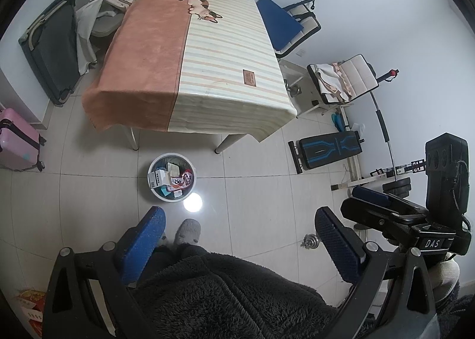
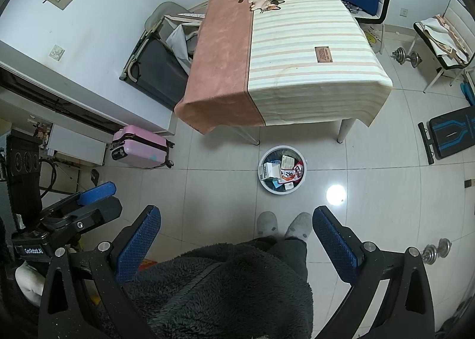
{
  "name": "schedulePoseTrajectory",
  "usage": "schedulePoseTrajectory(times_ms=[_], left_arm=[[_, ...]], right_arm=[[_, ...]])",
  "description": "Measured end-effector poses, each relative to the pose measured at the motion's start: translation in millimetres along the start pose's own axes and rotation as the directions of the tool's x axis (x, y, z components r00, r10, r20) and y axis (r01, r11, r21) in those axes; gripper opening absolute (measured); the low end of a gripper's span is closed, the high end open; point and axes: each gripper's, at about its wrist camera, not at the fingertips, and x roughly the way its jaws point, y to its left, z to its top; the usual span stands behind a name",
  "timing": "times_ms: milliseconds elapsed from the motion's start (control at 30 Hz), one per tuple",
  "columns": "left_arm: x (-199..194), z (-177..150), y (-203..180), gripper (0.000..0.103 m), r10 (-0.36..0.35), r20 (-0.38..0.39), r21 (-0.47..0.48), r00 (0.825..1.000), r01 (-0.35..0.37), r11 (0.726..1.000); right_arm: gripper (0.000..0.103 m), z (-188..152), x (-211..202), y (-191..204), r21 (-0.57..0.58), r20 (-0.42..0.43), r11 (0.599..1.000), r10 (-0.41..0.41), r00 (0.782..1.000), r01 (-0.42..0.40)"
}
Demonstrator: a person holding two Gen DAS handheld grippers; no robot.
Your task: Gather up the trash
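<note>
Even, moderately dim overhead lighting, cool cast. Round glare spot on glossy floor tiles [image 1: 193,203] (also in right view, floor [image 2: 335,195]). Soft shadow under worktop [image 2: 285,50]. Strong fisheye bending, black vignette at corners. Focus sharp centrally, slight softness toward rim.

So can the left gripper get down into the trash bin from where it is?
Probably yes: the left gripper is open and empty, and only bare floor lies between it and the open-topped trash bin, though it is held well above.
</note>
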Motion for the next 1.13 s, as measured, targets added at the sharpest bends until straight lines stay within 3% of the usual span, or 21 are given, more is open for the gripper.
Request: schedulePoseTrajectory(times_ms=[1133], left_arm=[[-9.0, 6.3, 5.3, 0.103, 0.004, 0.012, 0.008, 1.0, -0.004, 1.0]], right_arm=[[0.103, -1.9, 0.4, 1.0, 0.0, 0.003, 1.0, 0.003, 1.0, -0.003]])
